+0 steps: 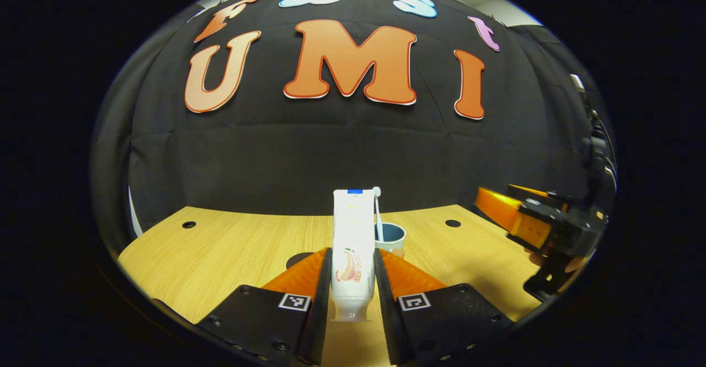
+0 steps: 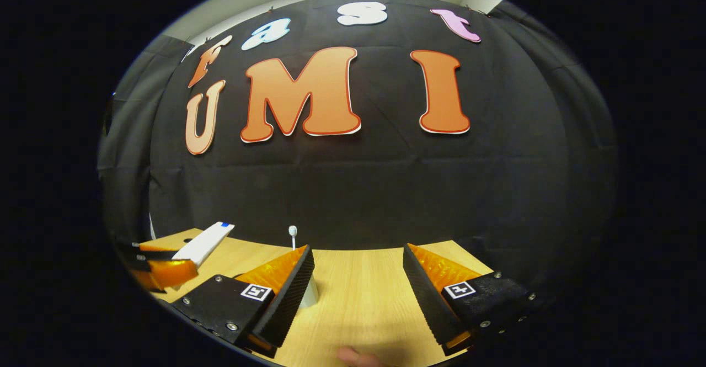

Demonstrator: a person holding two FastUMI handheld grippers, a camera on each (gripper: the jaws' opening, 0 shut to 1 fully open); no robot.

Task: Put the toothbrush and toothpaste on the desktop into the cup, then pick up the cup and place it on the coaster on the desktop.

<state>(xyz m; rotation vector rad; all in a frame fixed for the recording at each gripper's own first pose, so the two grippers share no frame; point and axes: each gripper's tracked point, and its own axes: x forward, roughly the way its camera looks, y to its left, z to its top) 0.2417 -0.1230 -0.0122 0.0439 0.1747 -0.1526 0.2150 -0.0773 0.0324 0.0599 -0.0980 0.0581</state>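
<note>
My left gripper [image 1: 353, 254] is shut on a white toothpaste tube [image 1: 352, 234] that stands upright, cap end down, above the wooden desktop [image 1: 220, 251]. Just behind it sits a white cup [image 1: 392, 239] with a blue inside, and a white toothbrush [image 1: 378, 207] stands in it. A dark coaster [image 1: 298, 258] peeks out behind my left finger. My right gripper [image 2: 358, 270] is open with nothing between its fingers. In the right gripper view, the cup [image 2: 310, 296] is mostly hidden behind one finger, with the toothbrush [image 2: 293, 233] rising above it; the toothpaste tube [image 2: 205, 243] shows at far left.
The desktop [image 2: 358, 301] ends at the black cloth wall behind. Two round holes [image 1: 188, 224] [image 1: 453, 223] sit near its back edge. The right gripper [image 1: 529, 221] hovers at the right of the left gripper view. A fingertip [image 2: 353, 357] shows at the bottom.
</note>
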